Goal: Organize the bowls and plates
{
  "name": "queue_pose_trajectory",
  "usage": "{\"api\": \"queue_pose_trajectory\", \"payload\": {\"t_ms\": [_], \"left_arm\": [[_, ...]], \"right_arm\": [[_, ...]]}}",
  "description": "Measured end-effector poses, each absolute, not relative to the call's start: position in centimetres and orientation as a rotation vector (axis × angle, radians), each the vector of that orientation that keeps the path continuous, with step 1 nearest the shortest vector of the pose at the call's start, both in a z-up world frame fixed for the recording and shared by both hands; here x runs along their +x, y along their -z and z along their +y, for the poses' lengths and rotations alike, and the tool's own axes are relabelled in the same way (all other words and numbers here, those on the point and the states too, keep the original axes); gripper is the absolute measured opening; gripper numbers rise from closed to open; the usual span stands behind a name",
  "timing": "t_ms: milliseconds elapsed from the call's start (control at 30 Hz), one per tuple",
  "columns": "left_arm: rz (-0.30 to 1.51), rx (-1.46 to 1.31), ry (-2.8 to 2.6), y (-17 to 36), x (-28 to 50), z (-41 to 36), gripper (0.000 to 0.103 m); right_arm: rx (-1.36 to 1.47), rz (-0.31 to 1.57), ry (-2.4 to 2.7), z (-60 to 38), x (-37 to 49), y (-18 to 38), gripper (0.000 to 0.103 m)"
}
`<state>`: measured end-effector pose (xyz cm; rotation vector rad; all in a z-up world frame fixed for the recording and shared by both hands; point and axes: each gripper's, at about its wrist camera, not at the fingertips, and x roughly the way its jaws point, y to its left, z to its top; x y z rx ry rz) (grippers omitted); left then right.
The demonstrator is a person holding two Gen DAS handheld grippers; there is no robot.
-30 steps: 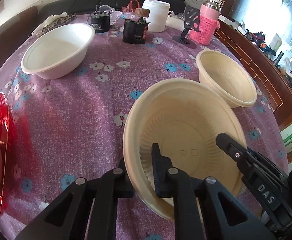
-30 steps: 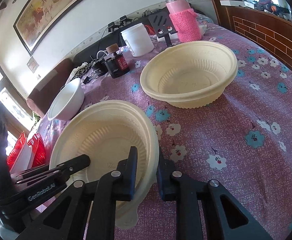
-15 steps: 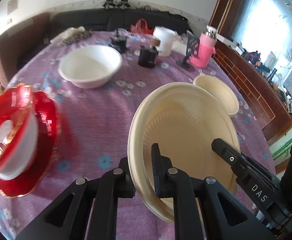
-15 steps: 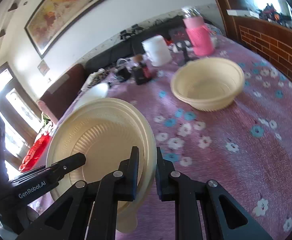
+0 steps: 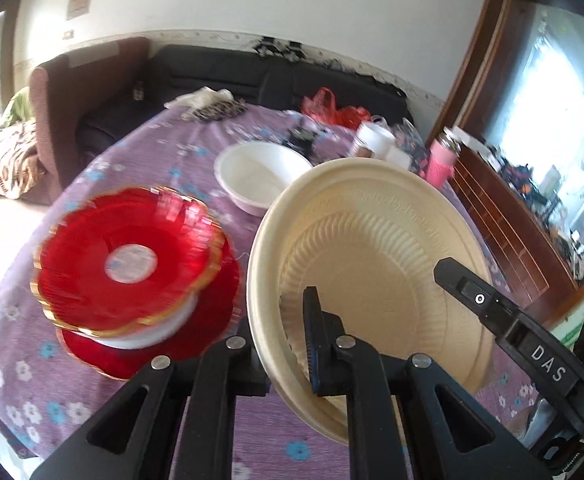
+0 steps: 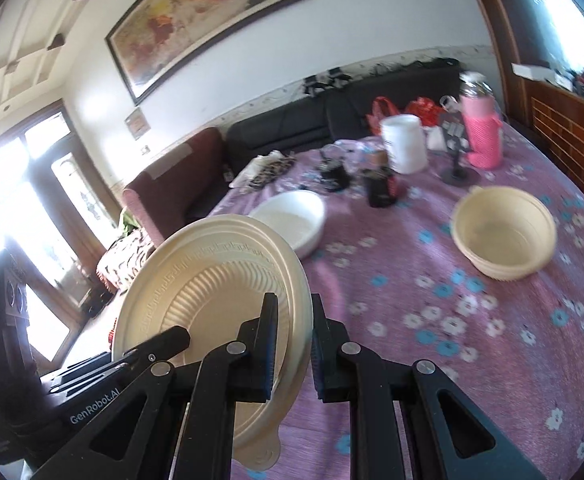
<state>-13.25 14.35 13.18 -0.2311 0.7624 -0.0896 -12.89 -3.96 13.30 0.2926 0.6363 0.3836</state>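
Two grippers share one load: the cream plate [image 5: 372, 264] hangs in the air above the table [image 6: 472, 352], tilted toward upright, with the left gripper [image 5: 284, 344] clamped on its near left rim and the right gripper [image 6: 294, 356] pinching the opposite rim. Each has one finger inside the plate and one behind it, and the pads press on the edge in both views.

The step in hand looks like carrying this plate to a place where like goes with like. A stack of red plates [image 5: 132, 272] sits just left of it in the left view, blurred, with something white sandwiched between the layers. A white bowl [image 6: 296, 220] stands farther back, and a cream bowl [image 6: 504, 232] stands well apart to the right. Which of these is the goal cannot be told.

The next move probably calls for bringing the plate level again before lowering it, with both hands moving together so the rim does not twist or slip.

The plate seems to be thin moulded disposable ware, matte, with a broad flat rim bearing raised lettering, fine radial ribs down the slope and a small tab at the edge. The cream bowl looks like the same material. The red plates are glossy, scalloped and gold-edged. The table wears a purple cloth with small flowers.
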Motion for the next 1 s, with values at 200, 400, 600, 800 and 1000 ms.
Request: {"api": "queue_pose_trajectory", "payload": {"t_ms": [200,400,600,800,1000], "left_arm": [[0.730,-0.293,0.027,-14.3,-13.4,19.1,0.012],[0.705,-0.323,-0.026,-15.1,-13.4,22.9,0.013],[0.685,-0.311,-0.065,-16.4,-12.9,25.9,0.014],[0.627,-0.247,-0.105,-19.6,-12.7,27.7,0.014],[0.595,-0.139,-0.143,-22.6,-11.3,28.4,0.015]], "right_arm": [[0.233,0.622,-0.450,1.1,-12.0,-15.4,0.016],[0.194,0.621,-0.499,5.2,-10.7,-16.6,0.016],[0.172,0.622,-0.540,8.7,-9.2,-17.9,0.016],[0.154,0.580,-0.576,11.4,-8.4,-20.7,0.016],[0.159,0.590,-0.603,13.0,-6.9,-22.7,0.017]]}}
